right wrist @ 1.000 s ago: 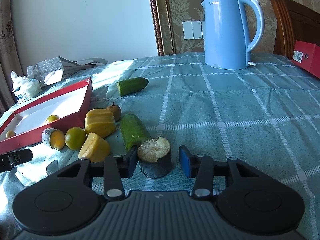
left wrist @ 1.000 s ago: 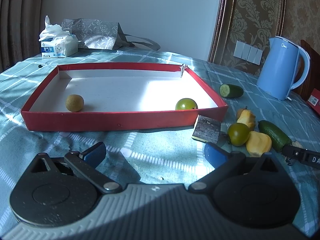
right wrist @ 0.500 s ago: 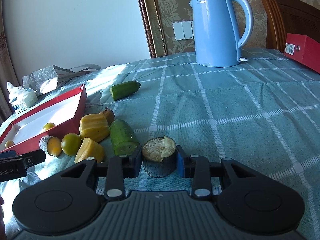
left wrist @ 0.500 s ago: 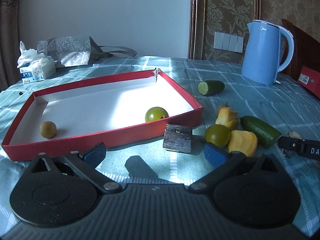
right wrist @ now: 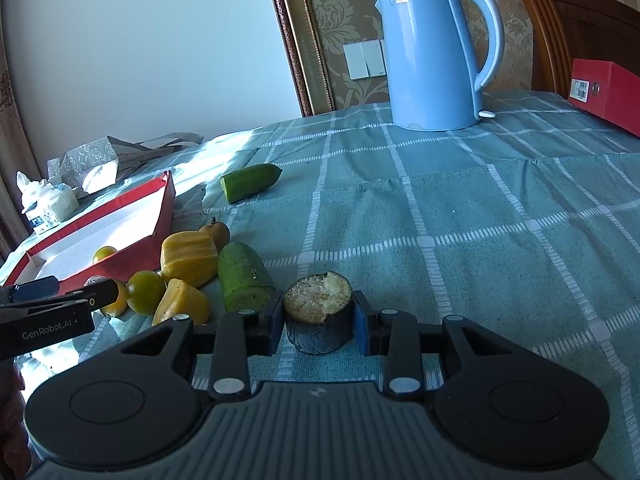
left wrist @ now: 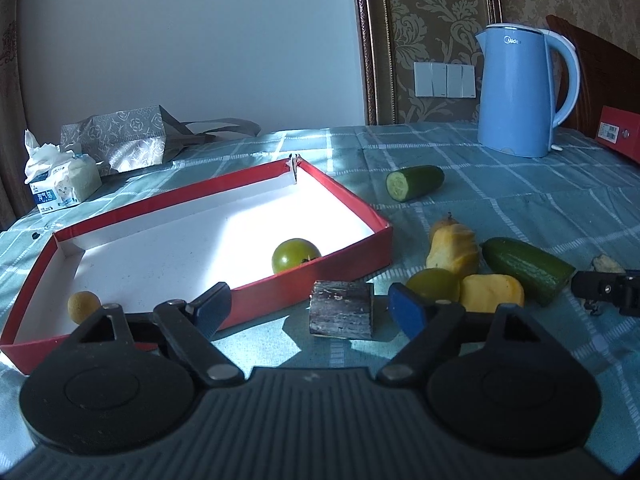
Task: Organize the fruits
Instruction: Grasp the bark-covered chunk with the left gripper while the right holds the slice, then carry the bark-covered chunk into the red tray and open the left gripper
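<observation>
My right gripper (right wrist: pixel 318 318) is shut on a dark-skinned cut chunk (right wrist: pixel 319 314) with a pale top, held at the tablecloth. My left gripper (left wrist: pixel 310 308) is open, with a second dark chunk (left wrist: pixel 342 310) lying between its fingers, just outside the red tray (left wrist: pixel 352 254). The tray holds a green round fruit (left wrist: pixel 295 255) and a small brown fruit (left wrist: pixel 83 306). Right of the tray lie a green fruit (left wrist: pixel 434 286), two yellow pieces (left wrist: pixel 490 294), a small pear (left wrist: pixel 444 224) and two cucumber pieces (left wrist: pixel 524 266) (left wrist: pixel 414 182).
A blue kettle (right wrist: pixel 434 54) stands at the back of the table. A red box (right wrist: pixel 604 90) lies at the far right. A tissue pack (left wrist: pixel 60 182) and a silver bag (left wrist: pixel 120 140) sit behind the tray. A wooden chair (right wrist: pixel 576 28) stands behind the table.
My right gripper has closed on the dark chunk. My left gripper has swung right and moved in, so the other dark chunk now lies between its open fingers.
</observation>
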A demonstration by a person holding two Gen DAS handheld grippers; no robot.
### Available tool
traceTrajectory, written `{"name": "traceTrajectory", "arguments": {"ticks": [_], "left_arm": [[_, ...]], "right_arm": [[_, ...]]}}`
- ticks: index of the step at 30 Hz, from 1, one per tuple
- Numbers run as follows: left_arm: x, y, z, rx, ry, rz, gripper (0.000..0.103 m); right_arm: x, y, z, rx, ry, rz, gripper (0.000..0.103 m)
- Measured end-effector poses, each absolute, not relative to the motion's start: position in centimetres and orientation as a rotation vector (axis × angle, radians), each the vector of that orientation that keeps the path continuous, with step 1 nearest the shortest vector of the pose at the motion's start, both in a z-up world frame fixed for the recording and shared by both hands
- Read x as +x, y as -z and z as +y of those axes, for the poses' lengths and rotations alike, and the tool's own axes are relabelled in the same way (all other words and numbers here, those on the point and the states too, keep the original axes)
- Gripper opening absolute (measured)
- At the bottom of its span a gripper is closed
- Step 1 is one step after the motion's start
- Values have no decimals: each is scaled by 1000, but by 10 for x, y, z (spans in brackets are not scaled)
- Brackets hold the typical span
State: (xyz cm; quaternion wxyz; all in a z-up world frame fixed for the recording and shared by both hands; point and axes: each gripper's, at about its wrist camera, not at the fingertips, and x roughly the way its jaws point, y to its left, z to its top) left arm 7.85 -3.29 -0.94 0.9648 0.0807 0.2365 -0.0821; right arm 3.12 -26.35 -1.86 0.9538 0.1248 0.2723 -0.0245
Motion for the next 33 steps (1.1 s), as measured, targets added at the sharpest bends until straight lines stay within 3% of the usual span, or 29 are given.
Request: {"name": "traceTrajectory", "arguments": {"ticks": [4, 6, 13, 33], "left_arm": [[87, 14, -30, 125, 233, 551, 44], [94, 17, -23, 66, 259, 603, 41], [94, 17, -16, 11, 272, 596, 32], [83, 13, -14, -22, 281, 554, 31]], "right_arm": [[31, 19, -264, 260, 48, 552, 34], [31, 19, -265, 269, 46, 551, 34], [30, 19, -267, 284, 55, 546, 34], [14, 10, -264, 256, 81, 425, 34]]}}
